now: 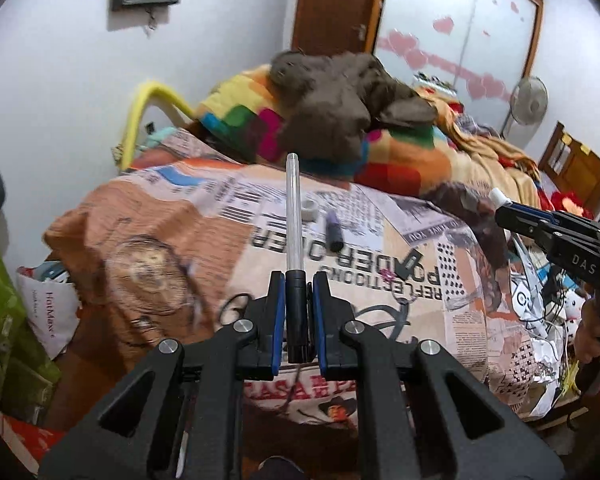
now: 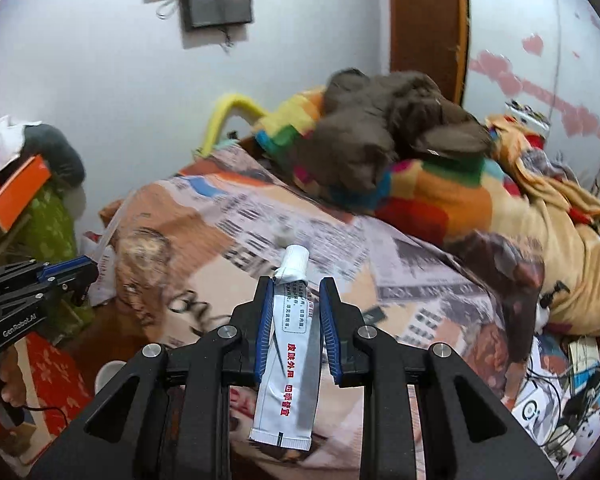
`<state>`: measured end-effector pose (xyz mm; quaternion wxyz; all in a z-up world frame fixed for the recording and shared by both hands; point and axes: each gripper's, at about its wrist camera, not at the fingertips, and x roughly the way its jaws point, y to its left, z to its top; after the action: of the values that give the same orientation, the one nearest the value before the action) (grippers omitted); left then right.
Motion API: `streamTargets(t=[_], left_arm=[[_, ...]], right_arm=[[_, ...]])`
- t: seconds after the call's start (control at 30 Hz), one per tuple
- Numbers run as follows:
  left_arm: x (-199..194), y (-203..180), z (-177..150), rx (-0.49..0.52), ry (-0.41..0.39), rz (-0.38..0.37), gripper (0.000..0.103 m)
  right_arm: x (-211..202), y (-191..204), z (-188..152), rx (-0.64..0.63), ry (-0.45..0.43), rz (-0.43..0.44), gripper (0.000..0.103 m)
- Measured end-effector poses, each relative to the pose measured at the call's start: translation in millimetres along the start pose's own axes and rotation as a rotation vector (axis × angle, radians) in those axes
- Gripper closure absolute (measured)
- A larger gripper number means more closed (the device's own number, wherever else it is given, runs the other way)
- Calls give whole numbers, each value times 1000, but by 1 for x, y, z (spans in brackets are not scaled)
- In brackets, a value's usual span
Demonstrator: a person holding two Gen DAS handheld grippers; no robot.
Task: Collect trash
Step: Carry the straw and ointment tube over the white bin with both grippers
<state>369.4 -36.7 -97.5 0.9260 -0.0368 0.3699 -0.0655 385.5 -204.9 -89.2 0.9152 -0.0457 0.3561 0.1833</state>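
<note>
My left gripper [image 1: 297, 280] is shut on a pen [image 1: 294, 208] with a black grip and a clear barrel that points forward over the bed. My right gripper [image 2: 294, 286] is shut on a white ointment tube [image 2: 288, 344] with red print, cap forward; it also shows at the right of the left wrist view [image 1: 504, 206]. The left gripper shows at the left of the right wrist view [image 2: 86, 270]. On the newspaper-print bedsheet [image 1: 380, 264] lie a dark marker [image 1: 334, 232], a small white cap [image 1: 310, 210] and a small black piece [image 1: 408, 262].
A brown plush toy [image 1: 340, 100] and colourful blankets [image 1: 412, 148] are piled at the bed's far end. A white paper bag [image 1: 50, 312] and green cloth [image 1: 0, 300] stand left of the bed. Papers and cables [image 1: 540, 320] clutter the right. A fan [image 1: 528, 100] stands by the wardrobe.
</note>
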Motion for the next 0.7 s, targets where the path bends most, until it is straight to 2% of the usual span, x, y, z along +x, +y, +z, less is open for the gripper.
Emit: streamTargets(t=[0.17,0.4,0.7], left_arm=[[-44,37,-11,-30,-58,44,91],[-94,88,-42,-54,-114,138,91],[-123,161,-99,-175,-93,226,91]], right_arm=[[-5,45,8,-47,-24,50,82],[5,125,10,-142,-6,152,82],[31,241,-13,-307,64,319,82]])
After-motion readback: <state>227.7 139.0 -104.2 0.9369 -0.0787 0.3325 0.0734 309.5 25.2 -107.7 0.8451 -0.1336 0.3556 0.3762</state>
